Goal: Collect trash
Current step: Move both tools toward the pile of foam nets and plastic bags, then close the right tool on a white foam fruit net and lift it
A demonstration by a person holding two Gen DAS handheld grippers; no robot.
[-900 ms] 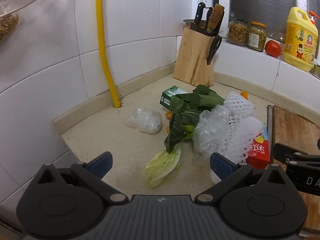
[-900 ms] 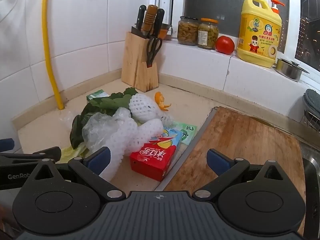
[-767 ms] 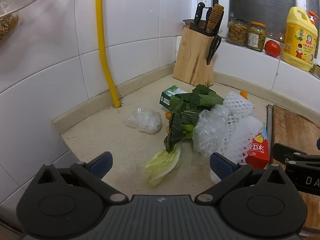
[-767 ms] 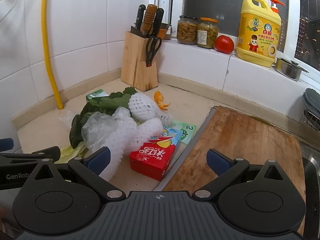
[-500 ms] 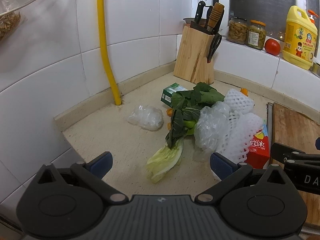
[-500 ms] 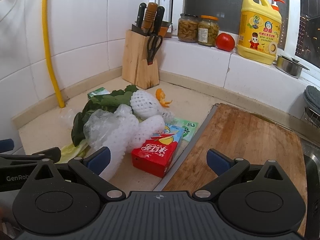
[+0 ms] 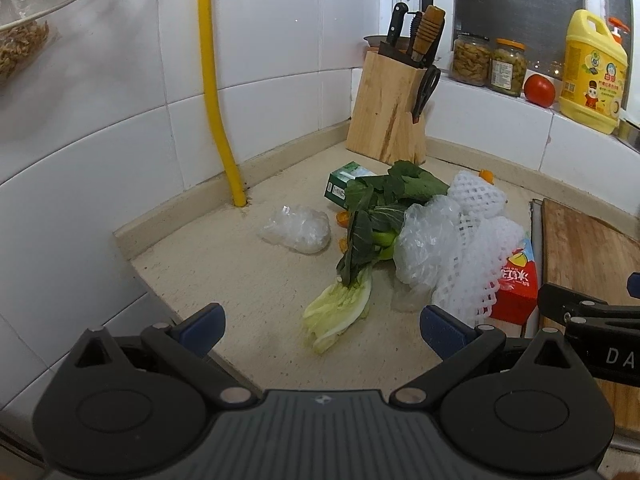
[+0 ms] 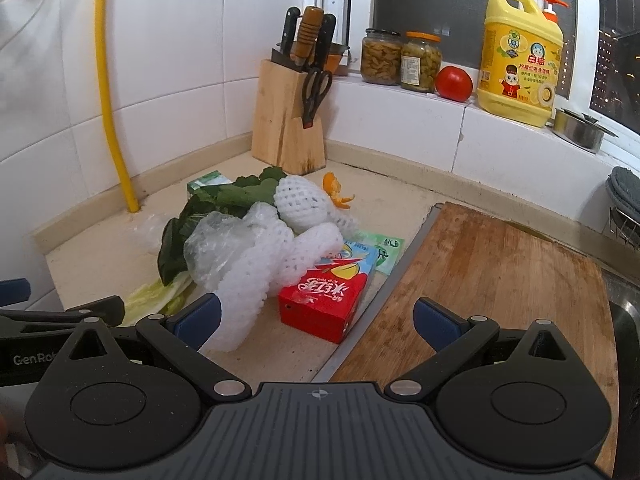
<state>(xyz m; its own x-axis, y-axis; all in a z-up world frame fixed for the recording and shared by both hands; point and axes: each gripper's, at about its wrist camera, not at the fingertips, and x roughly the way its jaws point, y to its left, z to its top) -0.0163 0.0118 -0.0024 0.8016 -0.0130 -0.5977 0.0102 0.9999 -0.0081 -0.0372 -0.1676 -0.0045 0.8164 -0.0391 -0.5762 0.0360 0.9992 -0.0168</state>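
Left gripper (image 7: 322, 330) spread wide, empty, above countertop (image 7: 240, 280). Right gripper (image 8: 316, 316) likewise spread, empty. Trash heaped mid-counter: cabbage leaf (image 7: 340, 308), foam nets (image 8: 296, 236), plastic wrap (image 7: 298, 228), red carton (image 8: 324, 304) beside cutting board (image 8: 480, 280).

The trash pile (image 8: 280, 248) lay on the counter (image 8: 400, 196). The knife block (image 8: 288, 120) stood behind it, at twelve o'clock. The cutting board (image 8: 500, 280) lay at three o'clock, just beside the juice box (image 8: 324, 300). A plastic bag (image 7: 298, 230) lay at nine o'clock, by the pipe (image 7: 218, 100).
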